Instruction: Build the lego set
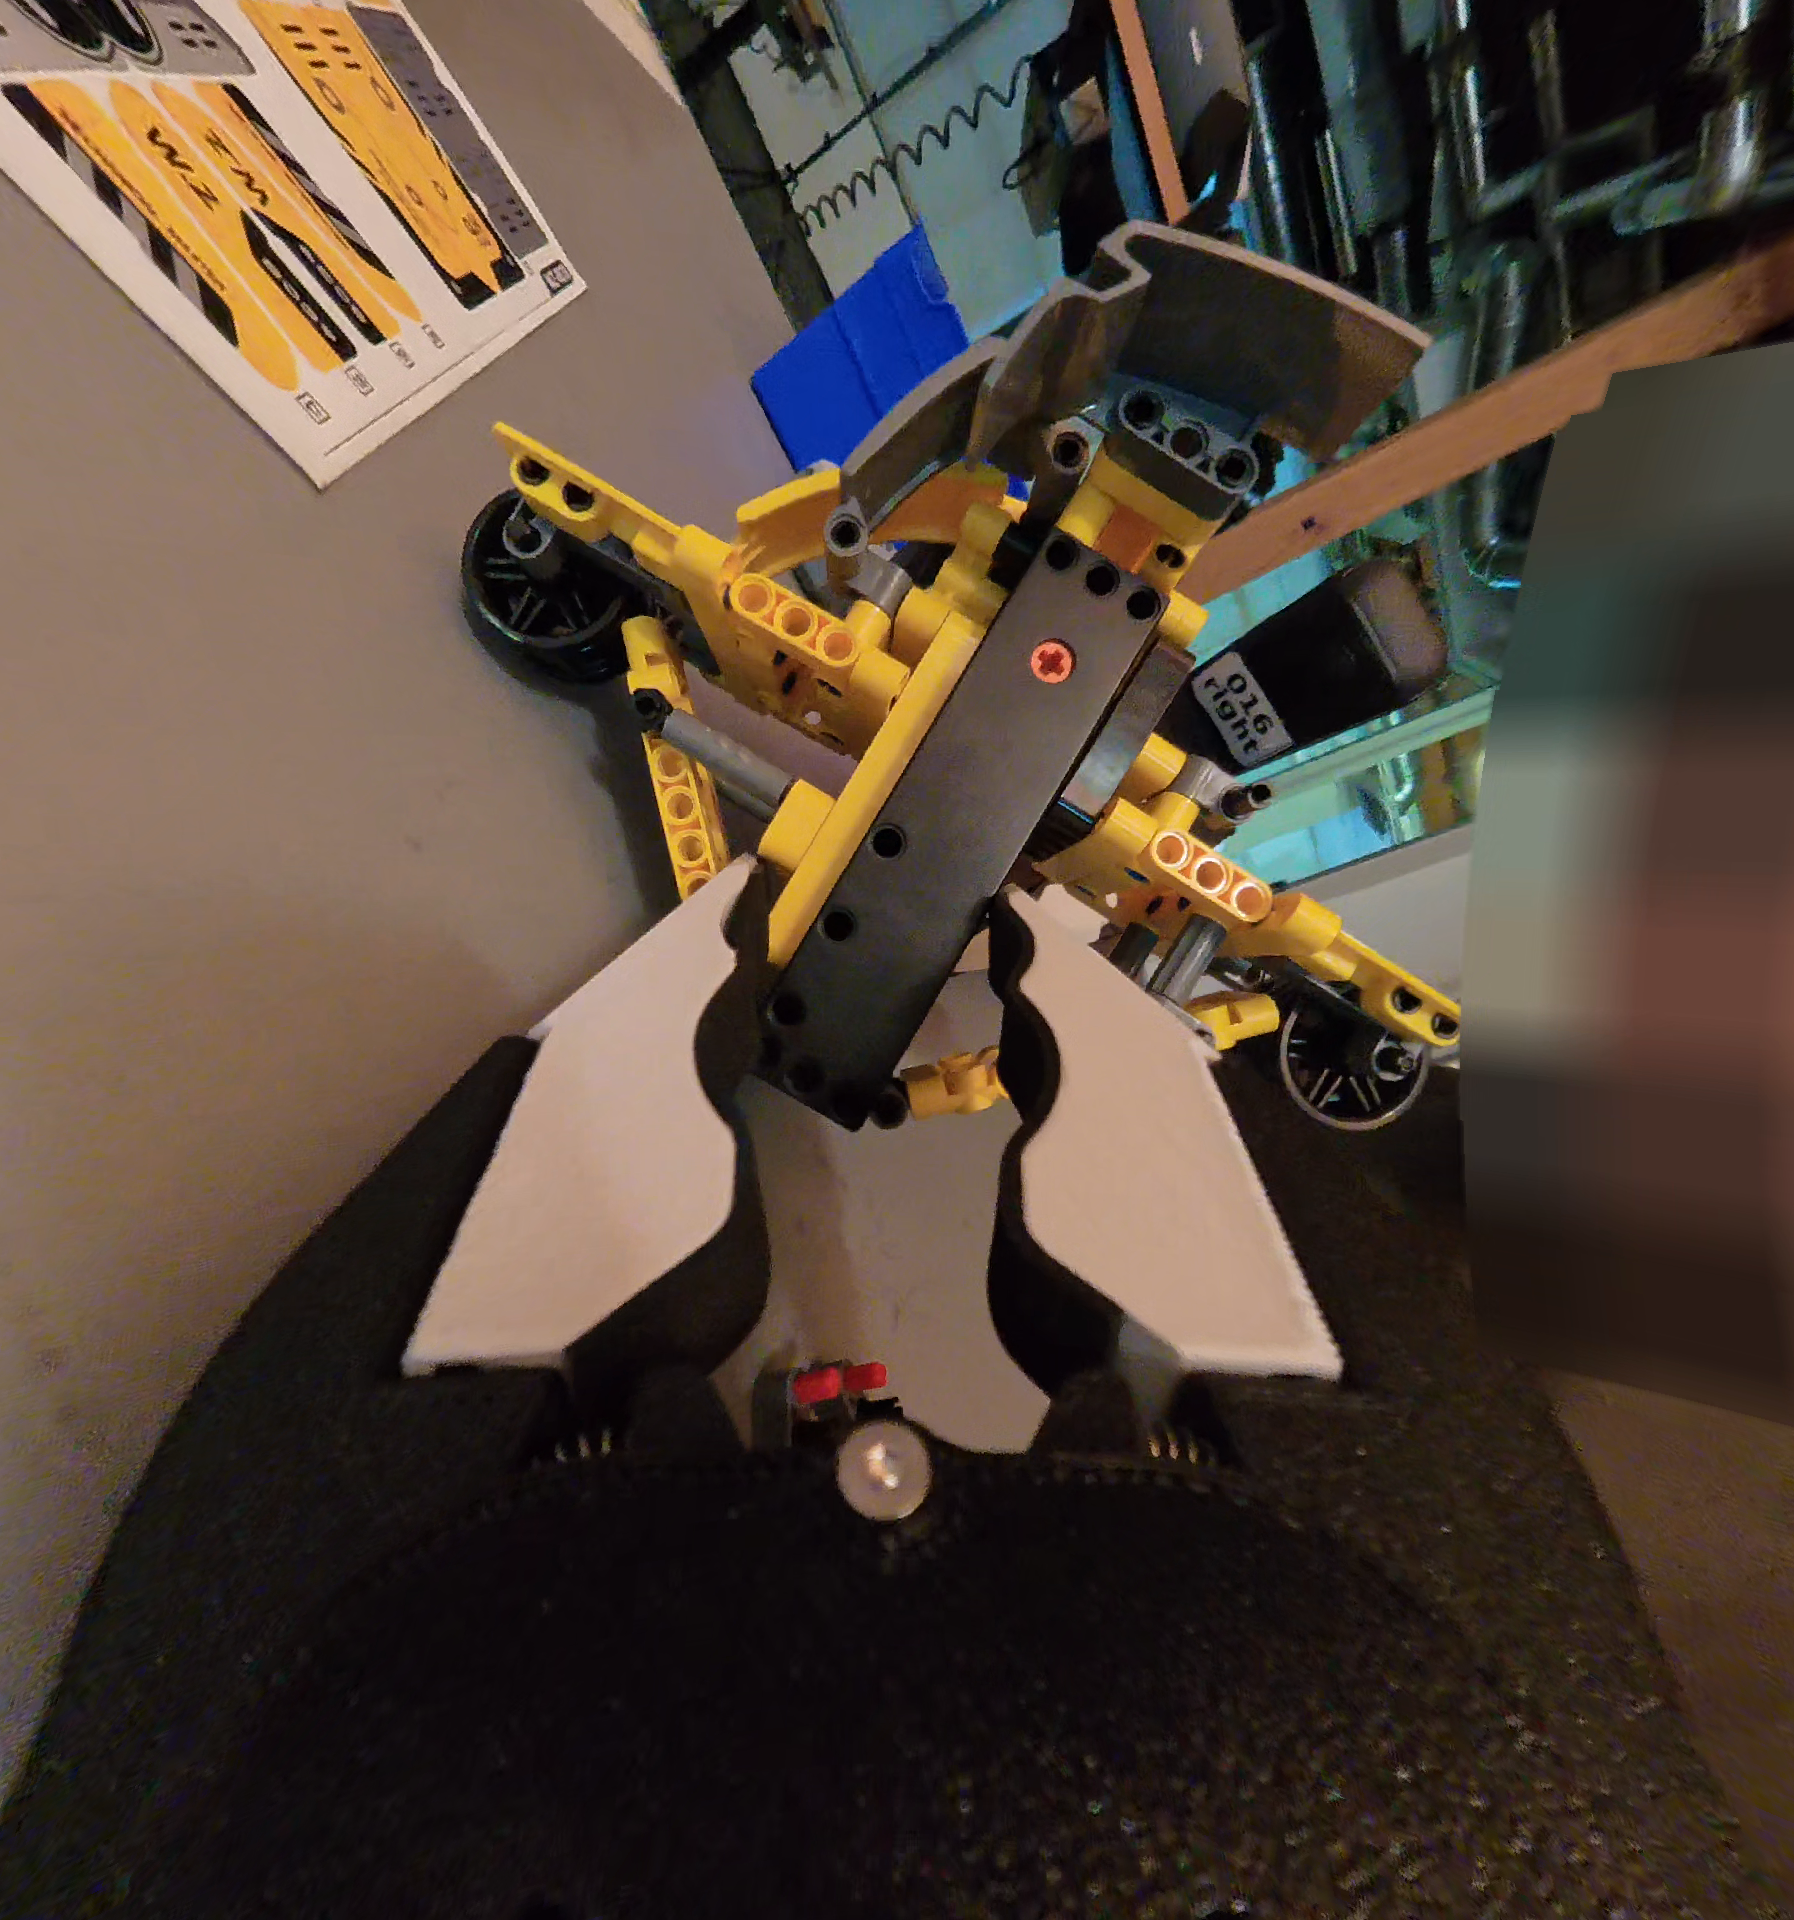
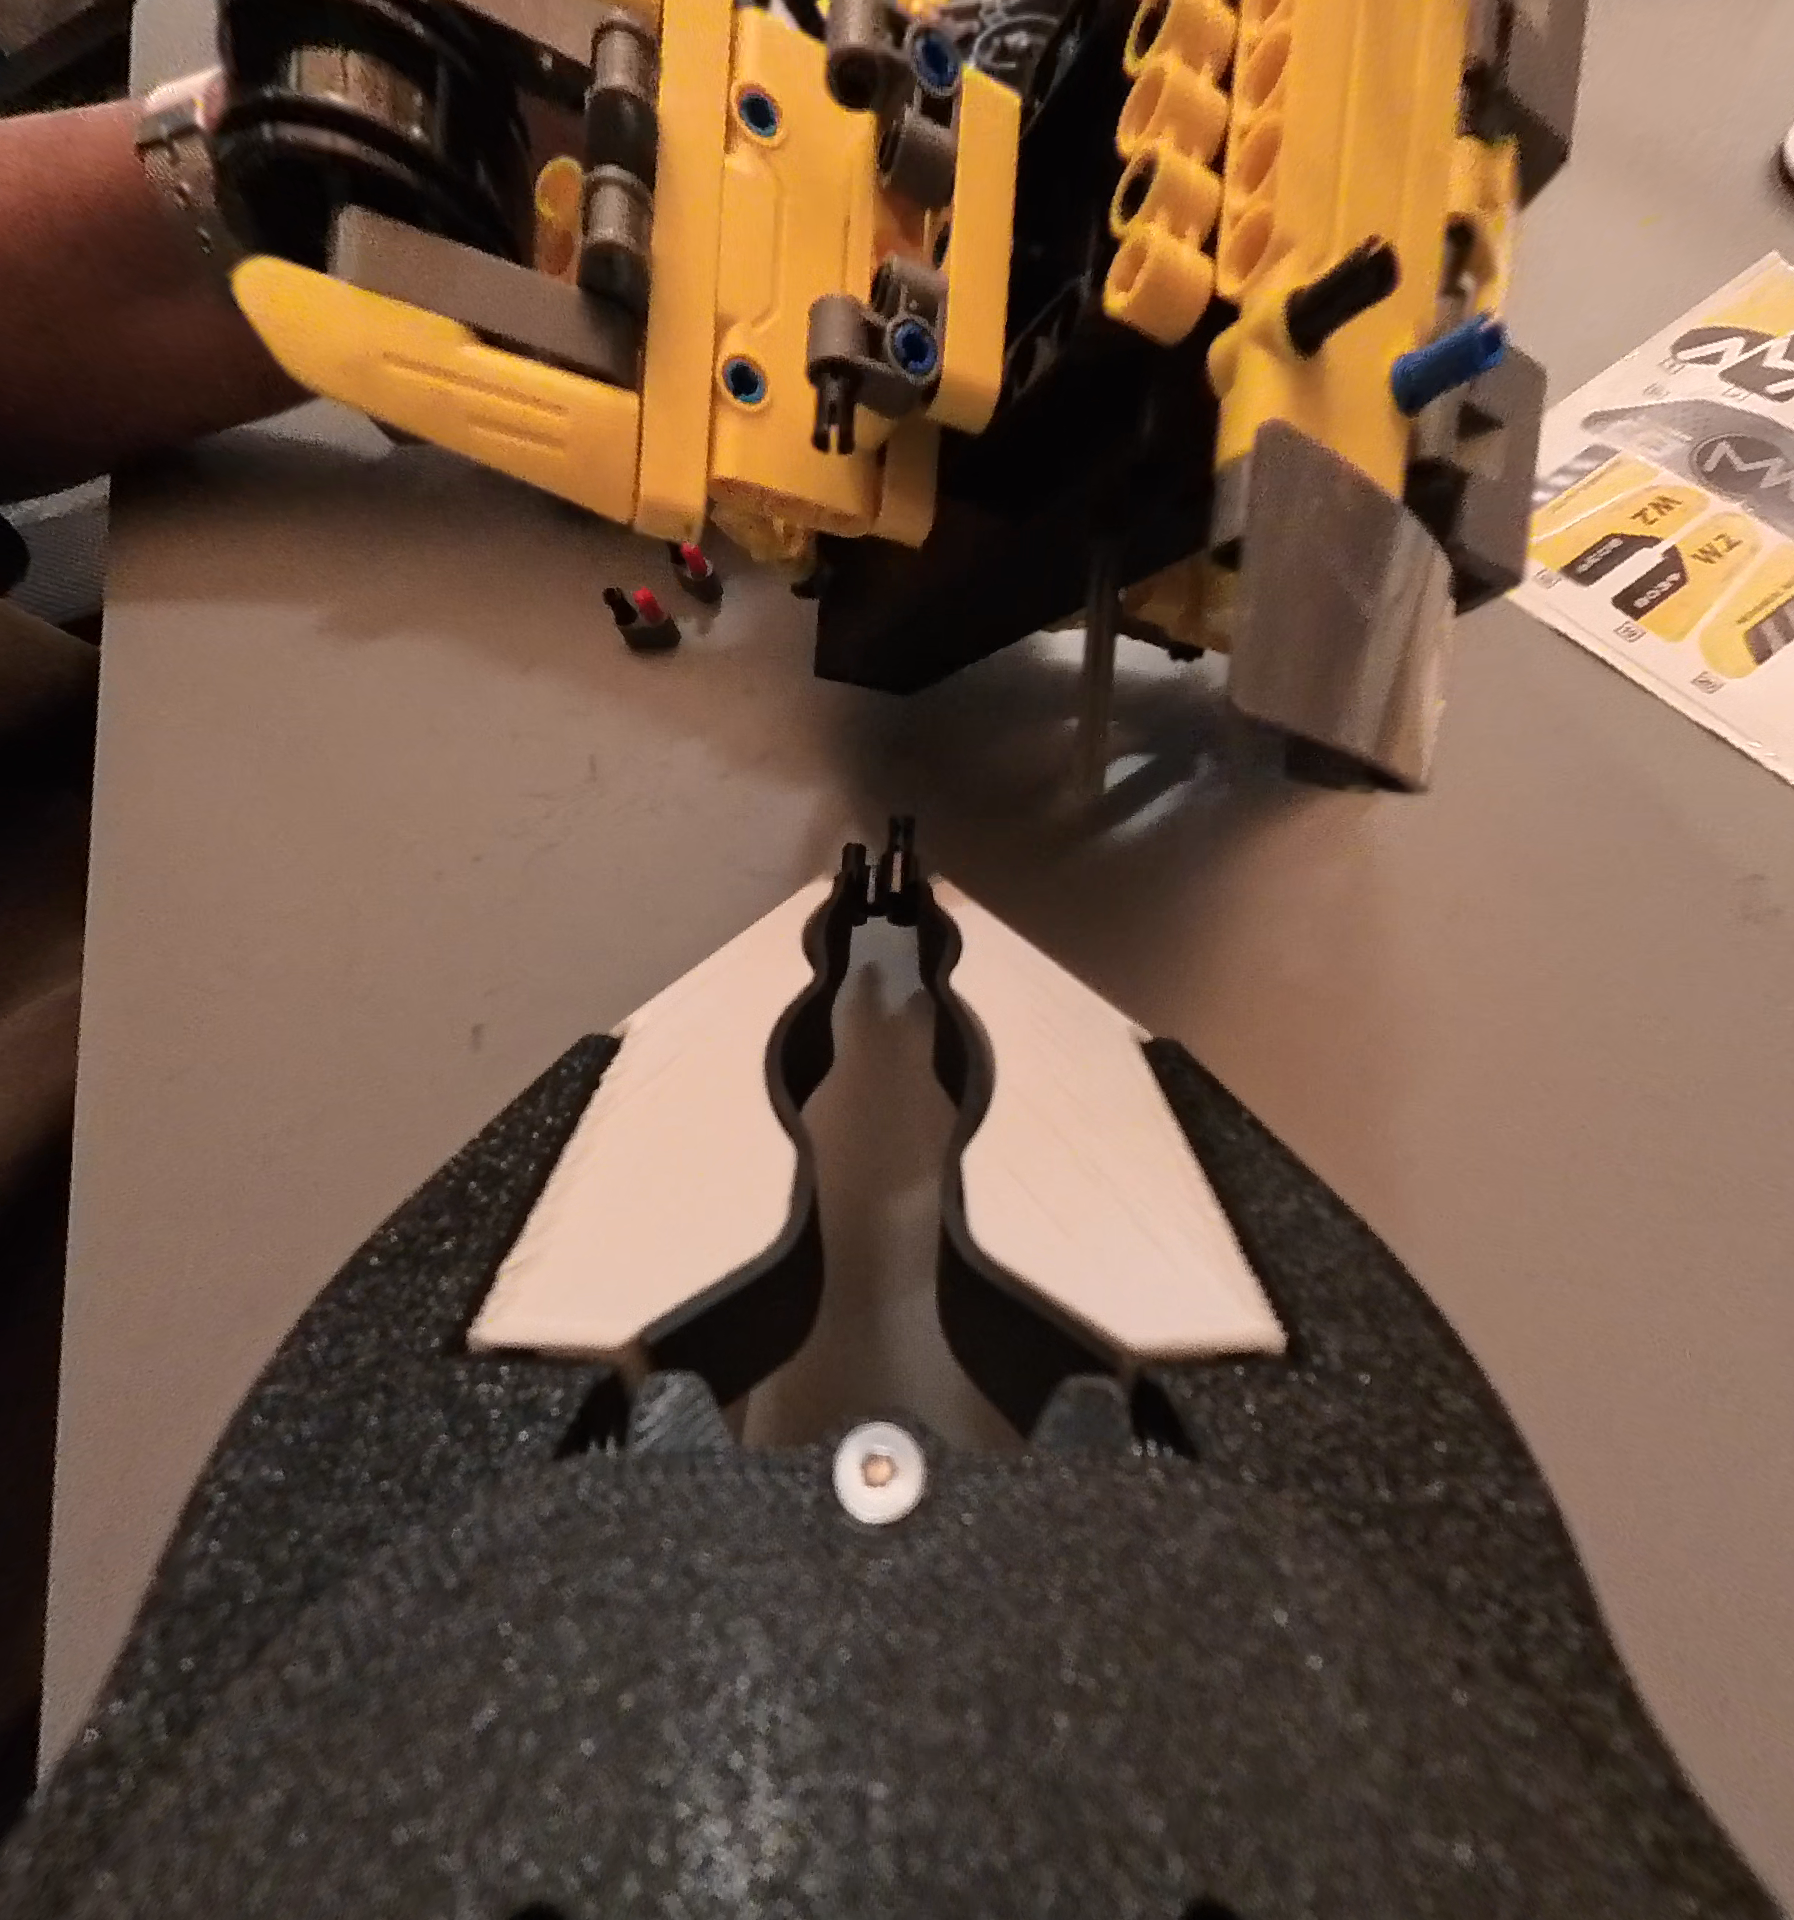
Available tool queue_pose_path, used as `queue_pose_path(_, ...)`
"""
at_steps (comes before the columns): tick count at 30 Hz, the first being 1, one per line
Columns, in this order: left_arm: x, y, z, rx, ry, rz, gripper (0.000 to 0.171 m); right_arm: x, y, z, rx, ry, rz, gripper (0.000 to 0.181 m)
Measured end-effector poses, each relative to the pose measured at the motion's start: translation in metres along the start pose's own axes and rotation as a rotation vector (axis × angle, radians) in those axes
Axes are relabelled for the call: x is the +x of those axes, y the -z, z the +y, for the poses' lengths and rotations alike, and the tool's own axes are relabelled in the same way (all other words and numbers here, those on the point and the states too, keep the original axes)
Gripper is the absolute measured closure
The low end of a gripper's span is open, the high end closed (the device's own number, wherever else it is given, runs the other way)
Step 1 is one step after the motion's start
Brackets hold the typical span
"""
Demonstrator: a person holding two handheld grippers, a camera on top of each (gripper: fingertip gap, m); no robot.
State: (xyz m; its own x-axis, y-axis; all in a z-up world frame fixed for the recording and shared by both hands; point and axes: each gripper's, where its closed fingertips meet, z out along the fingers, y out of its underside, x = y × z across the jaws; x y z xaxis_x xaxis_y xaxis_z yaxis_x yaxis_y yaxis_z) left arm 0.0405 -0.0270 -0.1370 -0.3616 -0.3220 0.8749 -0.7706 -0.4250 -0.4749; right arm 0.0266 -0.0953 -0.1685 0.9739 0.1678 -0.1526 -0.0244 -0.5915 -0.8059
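Dim warm light, fisheye-bent edges, slight motion blur, soft shadows.

One yellow-and-grey plastic brick-built vehicle model (image 1: 934, 748) fills the frame's centre, with two black spoked wheels (image 1: 545, 597) visible on it. One printed sticker sheet (image 1: 280, 208) lies upper left, and two small red-and-black connector pins (image 2: 664, 597) lie upper centre in the right wrist view, where one small black pin piece (image 2: 885, 883) sits mid-frame.

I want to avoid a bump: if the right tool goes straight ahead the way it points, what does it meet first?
Most likely the black block under the yellow toy vehicle, straight ahead of the right tool, which pinches a small black pin. Only bare table lies between; depth is unclear.
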Motion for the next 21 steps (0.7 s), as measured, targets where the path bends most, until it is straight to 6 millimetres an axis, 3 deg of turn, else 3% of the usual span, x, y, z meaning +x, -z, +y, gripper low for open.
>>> queue_pose_path(9,0.004,-0.009,0.005,-0.060,-0.212,-0.115,0.134,0.008,0.001,0.012,-0.060,-0.042,0.013,0.170)
queue_pose_path(12,0.009,-0.009,0.006,-0.051,-0.330,-0.181,0.115,0.012,0.003,0.013,-0.052,-0.077,0.007,0.170)
queue_pose_path(15,0.014,-0.003,0.005,-0.017,-0.506,-0.316,0.100,0.013,0.004,0.011,-0.036,-0.093,-0.001,0.170)
queue_pose_path(18,0.024,0.004,0.005,0.020,-0.707,-0.452,0.100,0.014,0.005,0.011,-0.034,-0.094,0.006,0.170)
queue_pose_path(21,0.018,0.008,0.010,-0.042,-0.824,-0.593,0.098,0.015,0.004,0.012,-0.043,-0.098,0.010,0.170)
